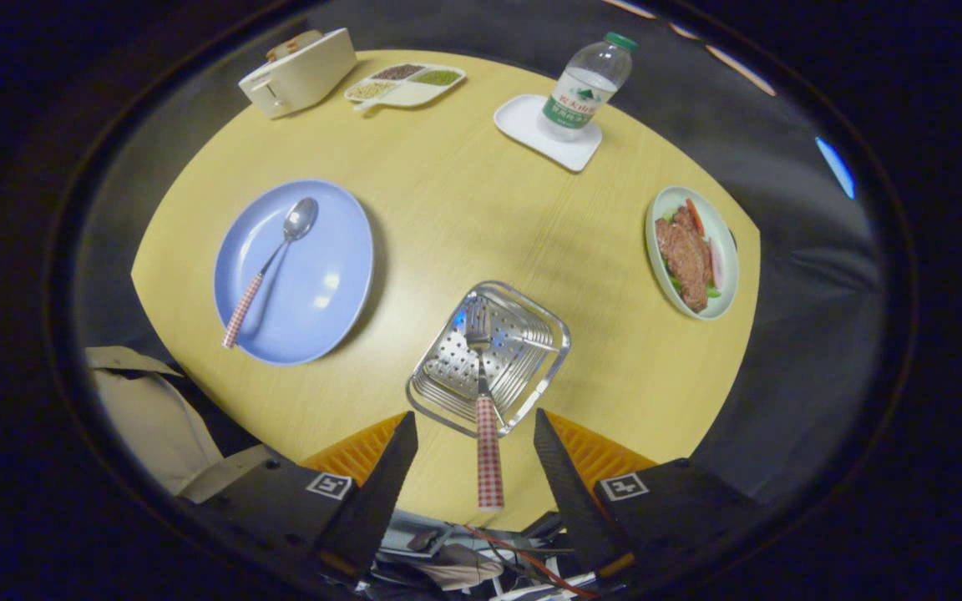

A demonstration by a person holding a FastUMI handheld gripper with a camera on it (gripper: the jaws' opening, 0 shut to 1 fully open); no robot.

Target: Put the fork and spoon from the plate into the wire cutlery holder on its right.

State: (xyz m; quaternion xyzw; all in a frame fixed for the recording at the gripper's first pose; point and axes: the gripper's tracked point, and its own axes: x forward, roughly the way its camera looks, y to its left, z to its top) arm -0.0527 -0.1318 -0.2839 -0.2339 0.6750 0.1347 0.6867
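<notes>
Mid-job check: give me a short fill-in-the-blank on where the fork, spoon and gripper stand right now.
1. The fork stands with its head inside the wire ____.
2. The spoon lies on the blue ____.
3. The gripper is ____, its fingers apart on either side of the fork's handle without touching it.
4. The bottle stands on a white ____.

Missing words: holder; plate; open; tray

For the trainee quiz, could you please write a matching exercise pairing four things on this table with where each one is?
1. fork
2. spoon
3. bottle
4. tool

a. on the blue plate
b. on the white tray
c. open, either side of the fork's handle
d. standing in the holder

Pairs: 1-d, 2-a, 3-b, 4-c
</notes>
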